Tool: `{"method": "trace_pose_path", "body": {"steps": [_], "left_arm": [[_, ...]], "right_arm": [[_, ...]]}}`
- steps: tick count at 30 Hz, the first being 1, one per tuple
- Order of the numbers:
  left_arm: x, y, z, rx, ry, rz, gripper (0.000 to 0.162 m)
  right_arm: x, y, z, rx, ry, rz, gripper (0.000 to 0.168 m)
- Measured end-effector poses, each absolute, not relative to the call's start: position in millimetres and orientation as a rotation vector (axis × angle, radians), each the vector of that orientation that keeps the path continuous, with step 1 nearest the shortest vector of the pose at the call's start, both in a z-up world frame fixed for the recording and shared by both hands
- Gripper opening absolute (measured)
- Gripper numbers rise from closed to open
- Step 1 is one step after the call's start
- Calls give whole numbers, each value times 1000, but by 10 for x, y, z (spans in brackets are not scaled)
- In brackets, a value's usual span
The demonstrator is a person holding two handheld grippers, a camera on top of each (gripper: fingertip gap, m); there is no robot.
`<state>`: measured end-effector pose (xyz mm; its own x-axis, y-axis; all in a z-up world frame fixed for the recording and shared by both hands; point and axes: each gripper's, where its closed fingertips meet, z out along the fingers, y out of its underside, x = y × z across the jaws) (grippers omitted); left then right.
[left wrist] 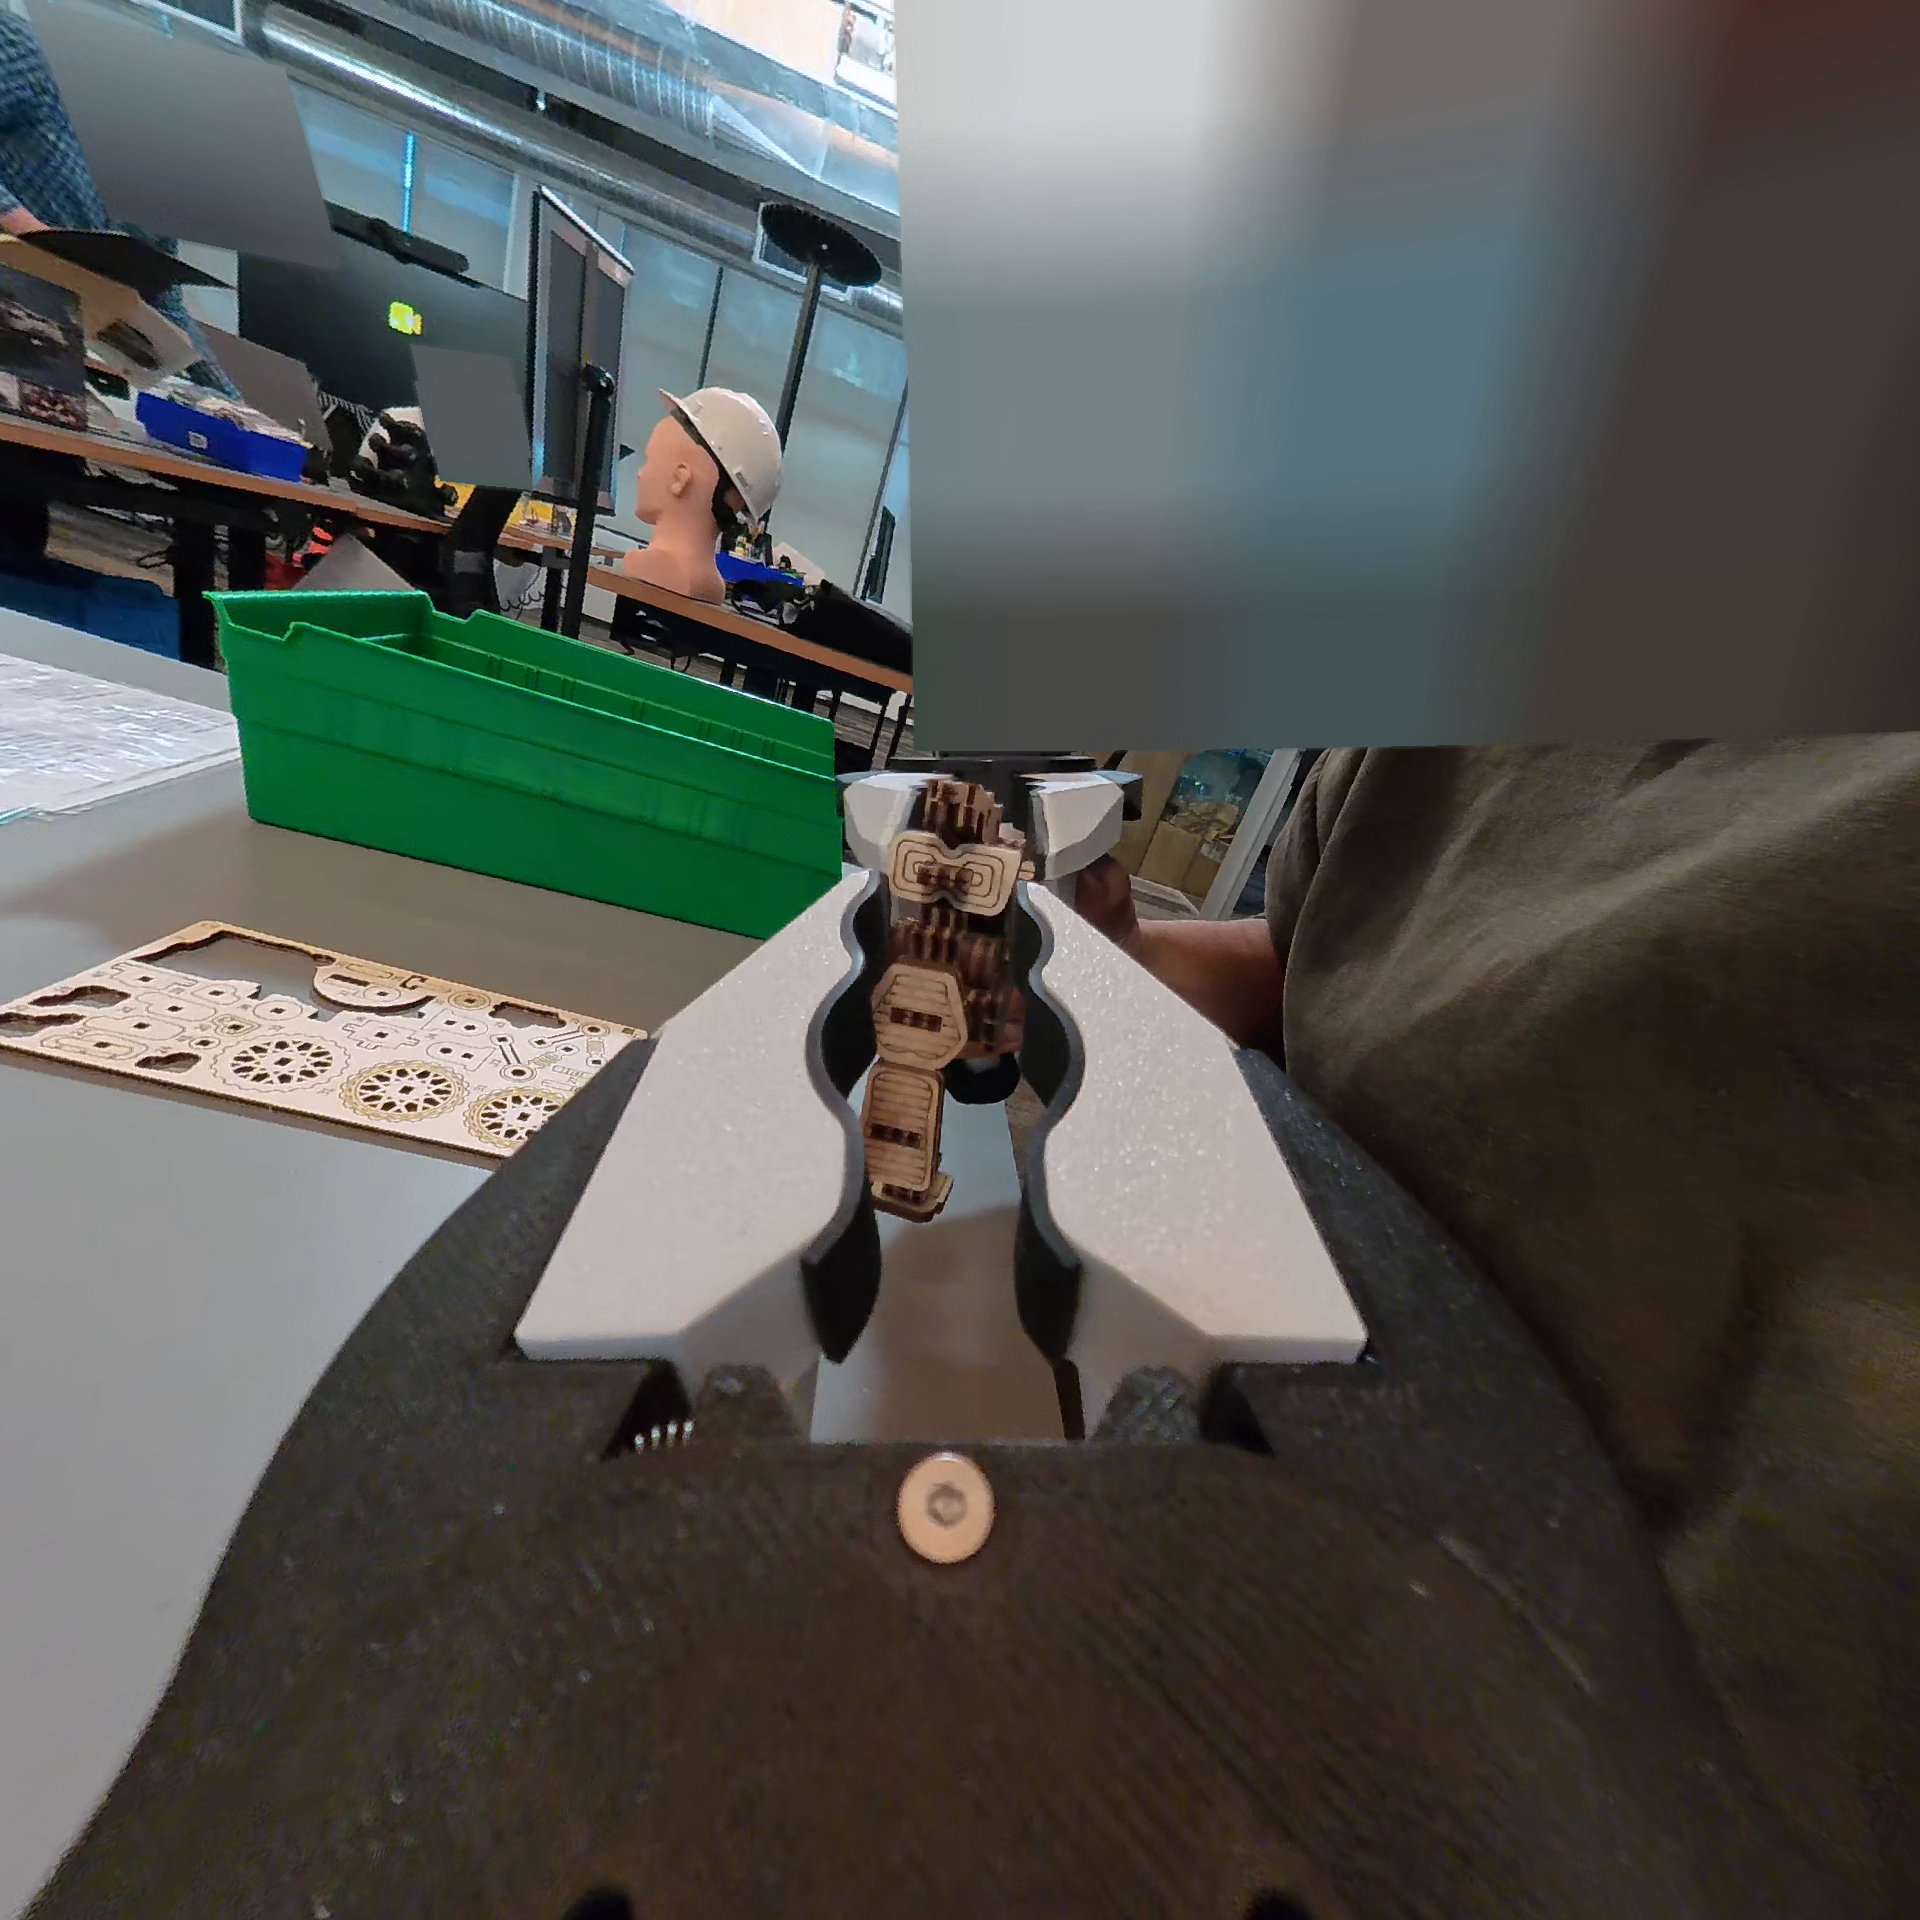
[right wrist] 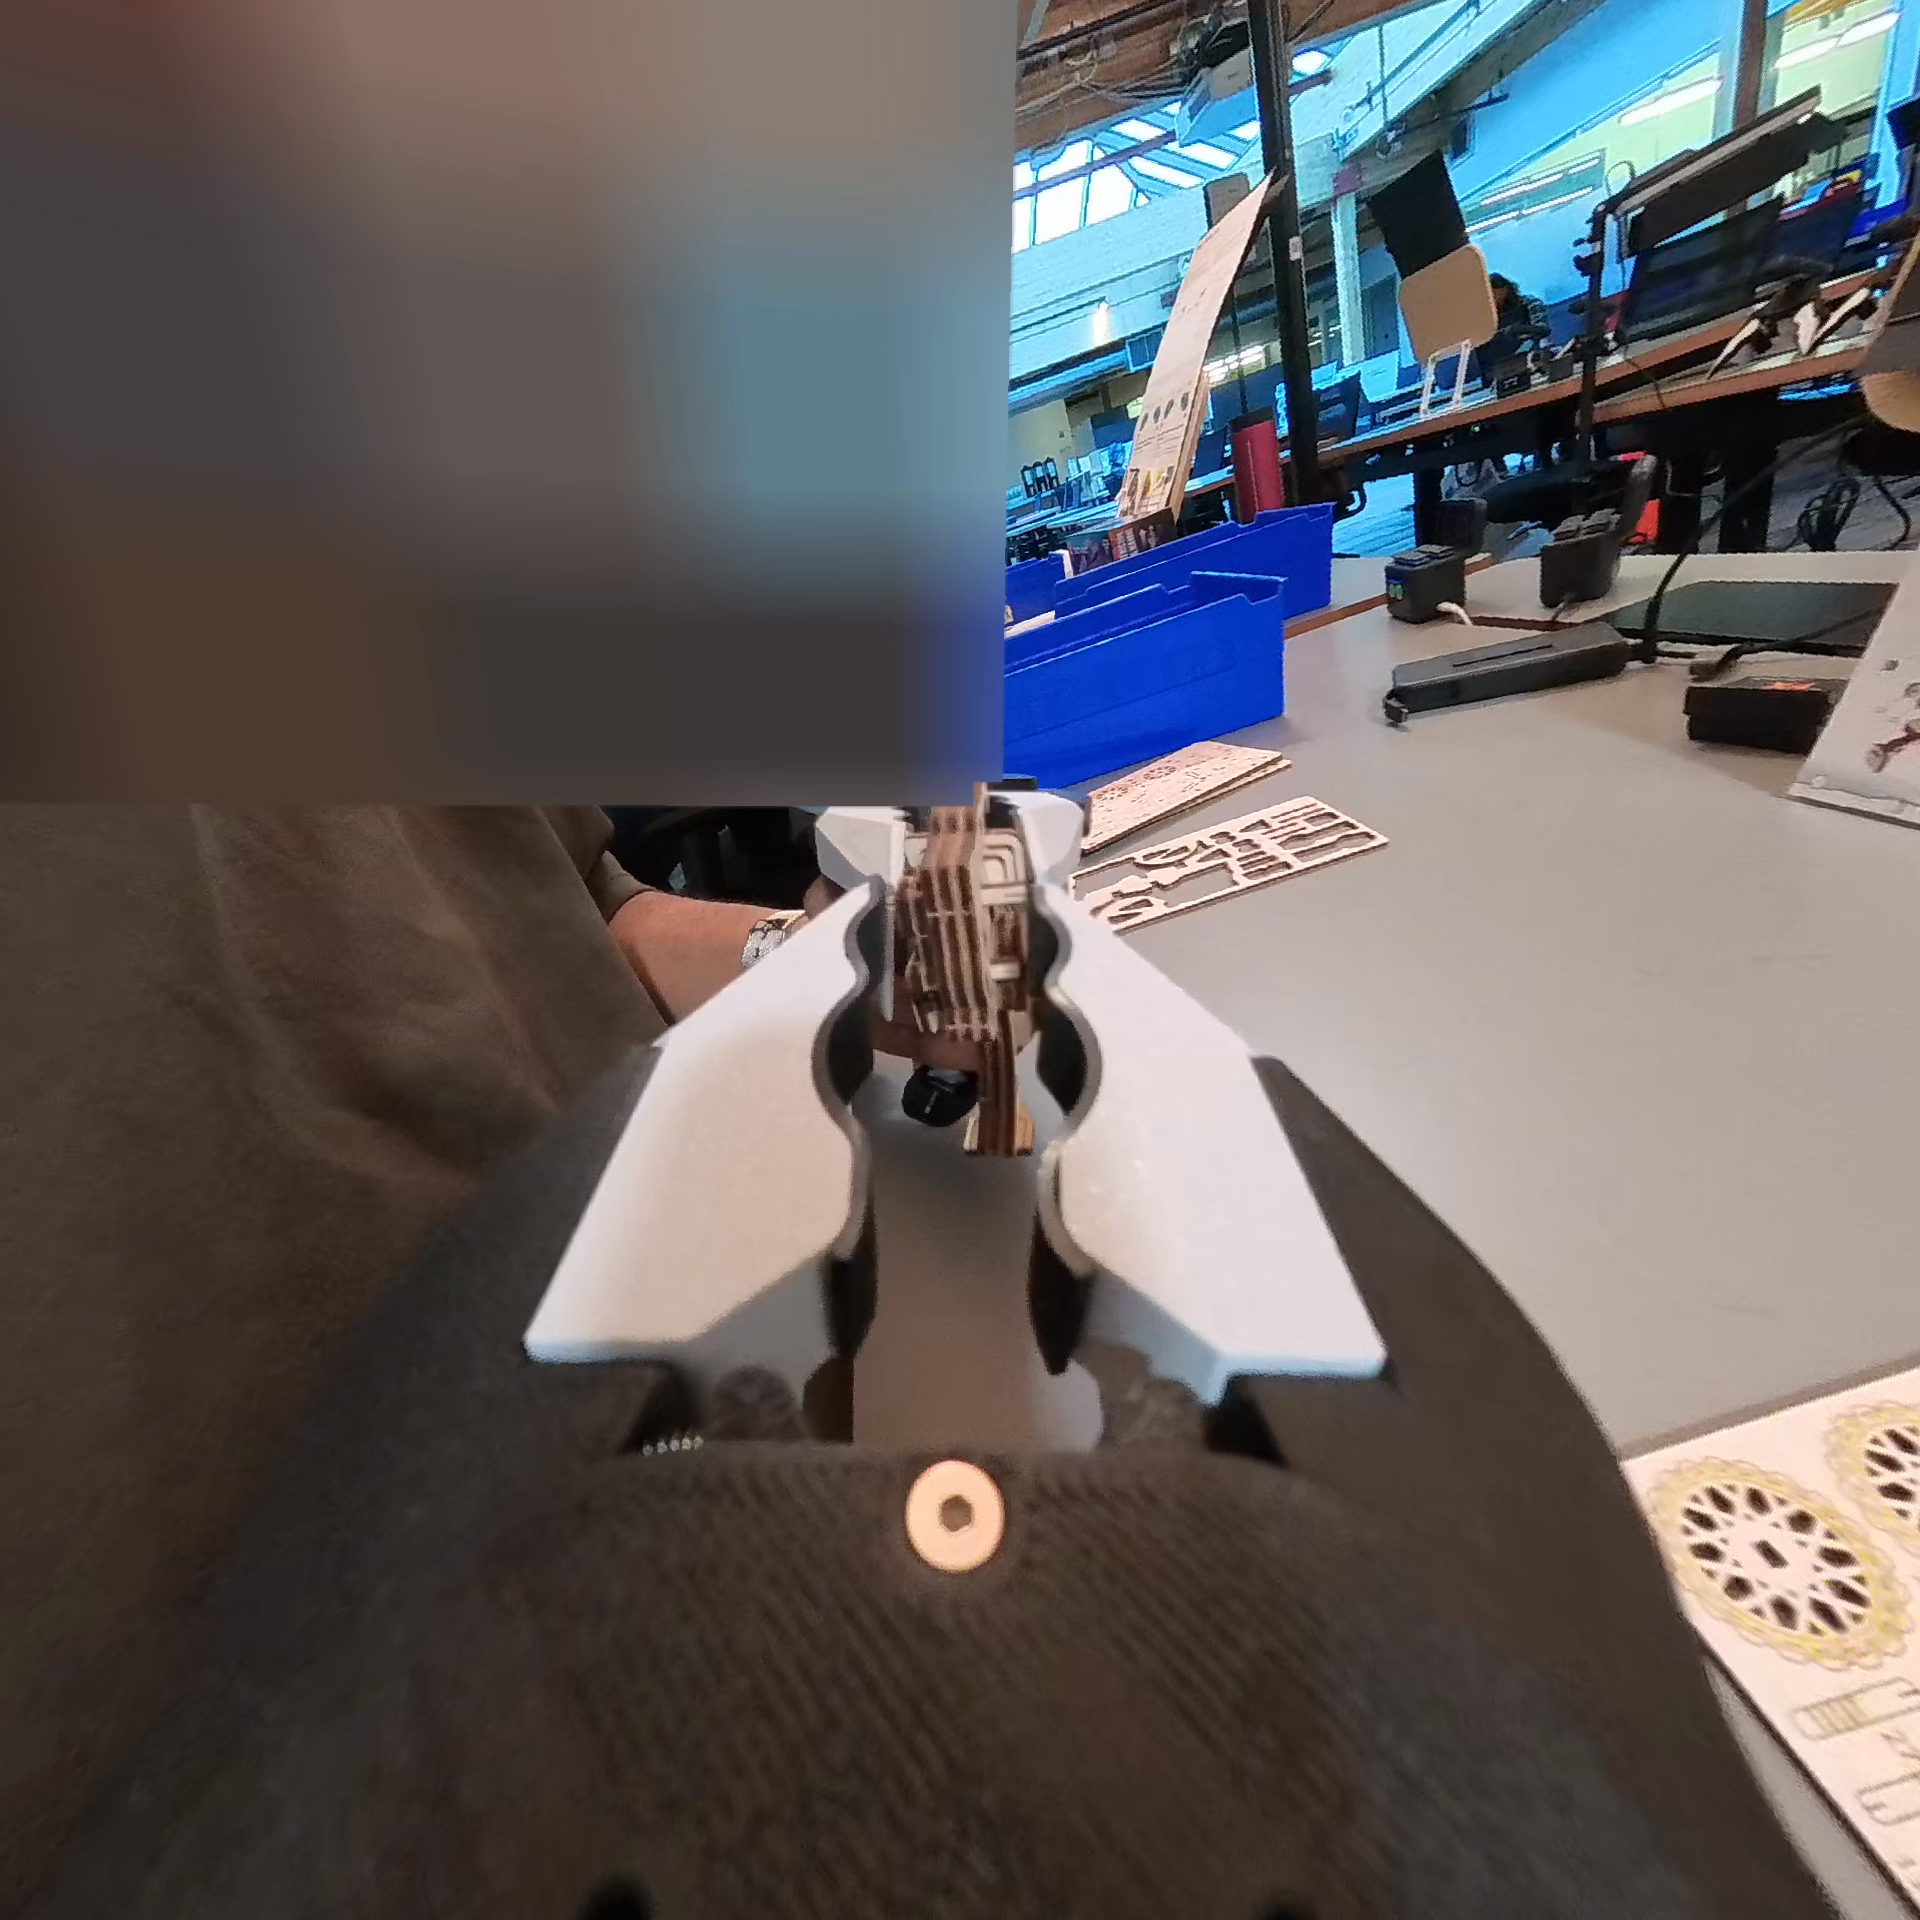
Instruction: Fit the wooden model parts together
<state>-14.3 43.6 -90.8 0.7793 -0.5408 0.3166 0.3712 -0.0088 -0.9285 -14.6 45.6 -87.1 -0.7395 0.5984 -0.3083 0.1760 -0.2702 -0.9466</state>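
The left gripper [left wrist: 943,914] has its jaws clenched on the wooden model [left wrist: 940,977], a layered stack of laser-cut pieces held upright above the counter [left wrist: 208,1299]. The right gripper [right wrist: 961,914] faces it from the opposite side, and its jaws grasp the same model [right wrist: 966,956] too, so the model sits pinched between both sets of tips, off the counter. In the left wrist view the right gripper's pale fingertips [left wrist: 1081,821] show just behind the model's top.

Behind the grippers is the person's olive shirt [left wrist: 1610,1091], with a forearm [right wrist: 686,935] and wristwatch [right wrist: 764,938] near the tips.

On the counter to the left lies a part sheet [left wrist: 312,1039] with wheel-shaped cutouts, and beyond it a green bin [left wrist: 520,769]. In the right wrist view, another cut-out sheet [right wrist: 1236,857] lies just past the tips, blue bins [right wrist: 1143,675] stand farther back, and a printed page [right wrist: 1808,1579] with wheel drawings lies at the near right.
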Motion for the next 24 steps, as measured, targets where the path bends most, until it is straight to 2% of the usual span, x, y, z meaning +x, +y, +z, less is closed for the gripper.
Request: {"method": "trace_pose_path", "body": {"steps": [21,24], "left_arm": [[-149,443,-912,-1406,138,-734,20],[-207,478,-958,-1429,93,-736,20]], "right_arm": [[-155,463,-880,-962,-1683,2092,25],[-193,534,-886,-988,-1640,2089,43]]}}
